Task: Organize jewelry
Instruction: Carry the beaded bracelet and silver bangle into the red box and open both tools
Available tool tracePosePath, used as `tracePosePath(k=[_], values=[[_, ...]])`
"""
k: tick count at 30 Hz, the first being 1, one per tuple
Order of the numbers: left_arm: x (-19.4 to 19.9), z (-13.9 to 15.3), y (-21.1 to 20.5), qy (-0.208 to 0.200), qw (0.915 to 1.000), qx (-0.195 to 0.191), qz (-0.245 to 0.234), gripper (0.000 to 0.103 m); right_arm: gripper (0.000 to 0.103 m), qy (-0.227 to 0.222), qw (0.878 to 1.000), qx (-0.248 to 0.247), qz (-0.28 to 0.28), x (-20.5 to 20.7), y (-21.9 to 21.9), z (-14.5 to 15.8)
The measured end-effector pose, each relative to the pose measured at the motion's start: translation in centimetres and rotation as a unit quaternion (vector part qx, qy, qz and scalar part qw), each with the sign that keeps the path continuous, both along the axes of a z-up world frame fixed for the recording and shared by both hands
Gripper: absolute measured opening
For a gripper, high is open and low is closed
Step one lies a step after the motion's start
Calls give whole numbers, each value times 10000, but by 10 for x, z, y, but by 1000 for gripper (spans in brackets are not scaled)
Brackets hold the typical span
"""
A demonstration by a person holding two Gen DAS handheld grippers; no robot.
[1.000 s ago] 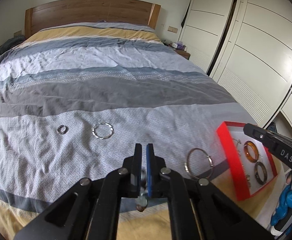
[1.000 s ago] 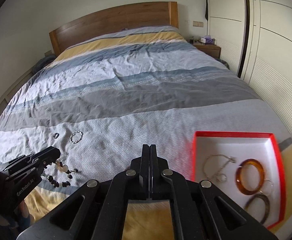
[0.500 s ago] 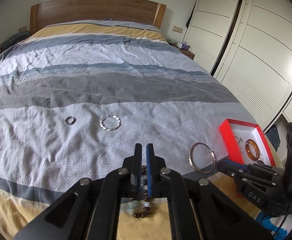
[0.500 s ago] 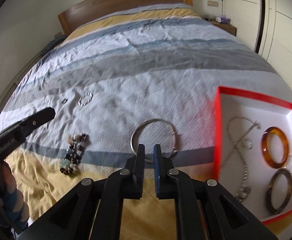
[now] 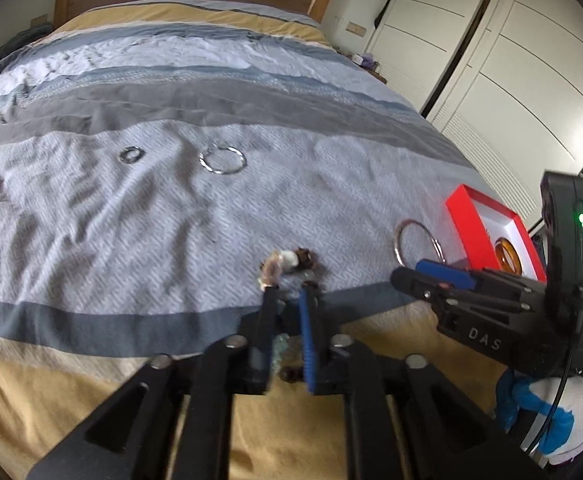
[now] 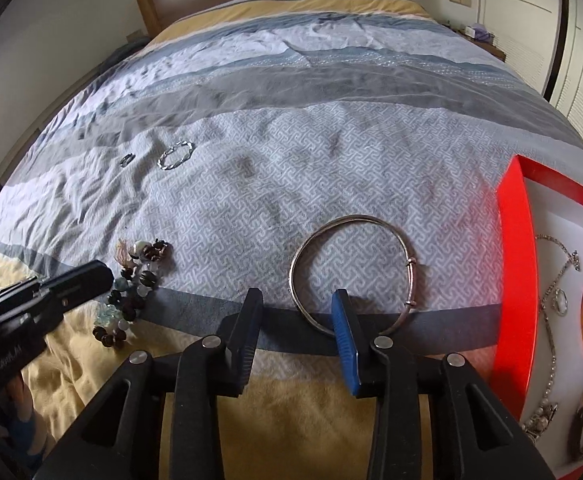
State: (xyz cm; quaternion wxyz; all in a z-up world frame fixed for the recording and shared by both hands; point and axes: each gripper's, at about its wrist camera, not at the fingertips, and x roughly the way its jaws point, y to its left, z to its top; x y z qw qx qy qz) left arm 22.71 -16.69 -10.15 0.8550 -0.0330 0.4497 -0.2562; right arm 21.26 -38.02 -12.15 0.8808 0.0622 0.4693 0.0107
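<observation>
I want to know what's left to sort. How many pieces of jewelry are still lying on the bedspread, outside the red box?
4: a beaded bracelet by the left gripper, a silver bangle before the right gripper, and a twisted bangle and small ring farther up.

On the bed (image 6: 331,128), a bangle (image 6: 355,272) lies between beaded bracelet (image 6: 131,292) and box (image 6: 515,280).

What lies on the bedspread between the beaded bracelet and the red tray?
The right wrist view shows one thing: a large silver bangle, lying flat between the beaded bracelet and the red tray. The open right gripper hovers at the bangle's near edge.
</observation>
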Motion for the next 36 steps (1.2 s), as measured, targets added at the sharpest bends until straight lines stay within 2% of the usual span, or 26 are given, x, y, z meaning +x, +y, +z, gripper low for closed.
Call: tracePosePath(k=[2, 10, 13, 15, 18, 20, 22, 28, 33, 36], values=[[-2, -2, -3, -34, 10000, 4, -12, 41, 36, 40, 10000, -29, 49, 2, -1, -2], [4, -27, -19, 127, 9991, 371, -166, 42, 36, 208, 9993, -57, 300, 15, -3, -12], [8, -31, -23, 39, 9986, 505, -119, 31, 36, 278, 9989, -37, 382, 22, -4, -16], [15, -32, -21, 83, 9990, 443, -38, 17, 33, 315, 9986, -12, 429, 27, -5, -18], [18, -30, -22, 59, 9990, 438, -19, 17, 20, 330, 9985, -49, 438, 32, -4, -18], [15, -26, -23, -35, 9987, 517, -25, 17, 7, 337, 9985, 60, 425, 33, -5, -17], [11, -21, -21, -79, 9986, 527, 12, 17, 6, 283, 9988, 121, 374, 27, -4, -13], [3, 2, -4, -174, 9983, 522, 174, 17, 5, -148, 9973, 691, 190, -6, -2, 10], [-12, 31, 7, -326, 9981, 461, 232, 17, 5, -685, 9861, 1514, -59, -38, -2, 42], [-23, 46, 11, -406, 9979, 440, 246, 17, 5, -930, 9796, 1777, -140, -56, 1, 63]])
